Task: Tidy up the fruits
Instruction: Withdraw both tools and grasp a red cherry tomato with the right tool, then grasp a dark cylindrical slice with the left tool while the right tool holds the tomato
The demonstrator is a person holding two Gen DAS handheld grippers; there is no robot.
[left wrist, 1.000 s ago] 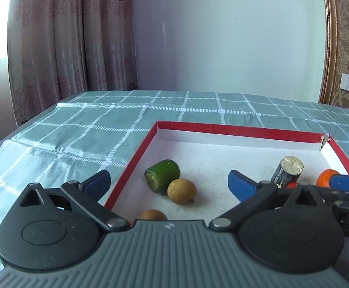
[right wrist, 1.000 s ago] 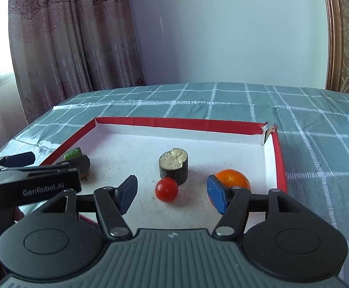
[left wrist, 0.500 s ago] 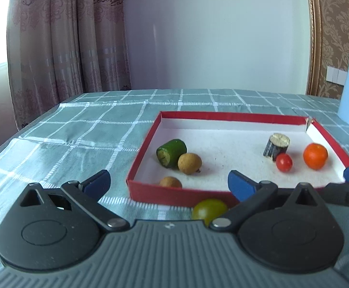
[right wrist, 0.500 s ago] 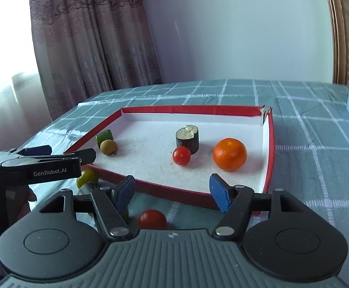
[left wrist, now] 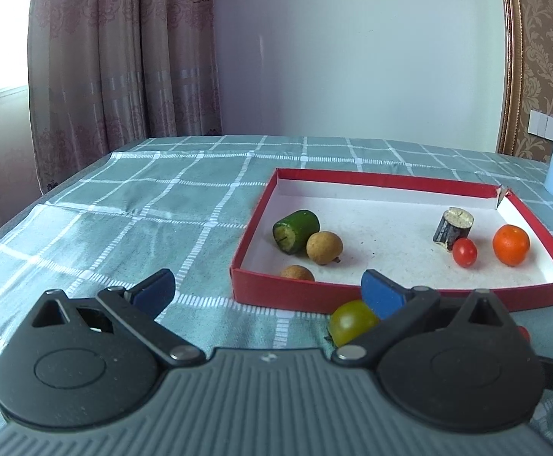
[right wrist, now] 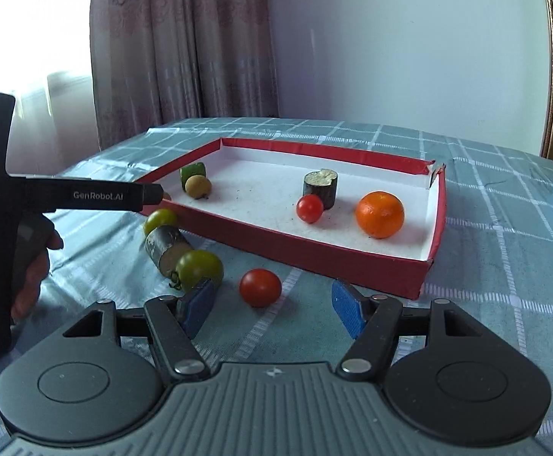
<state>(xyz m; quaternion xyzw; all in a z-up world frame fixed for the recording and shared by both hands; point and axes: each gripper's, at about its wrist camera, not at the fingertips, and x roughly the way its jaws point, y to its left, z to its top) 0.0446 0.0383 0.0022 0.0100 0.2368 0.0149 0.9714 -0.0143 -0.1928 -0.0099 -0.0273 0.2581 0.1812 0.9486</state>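
Both hand-held grippers, left (left wrist: pixel 267 288) and right (right wrist: pixel 272 304), have pulled back from the red tray (right wrist: pixel 314 252), jaws spread, empty; a red tomato (right wrist: pixel 260 287) lies before the right.

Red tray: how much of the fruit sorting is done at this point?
Done: the red tray holds an orange, cherry tomato, longan and more. In hand: nothing; right gripper and left gripper are open. Left: red tomato, green tomato, dark cylinder, yellow-green tomato on the cloth.
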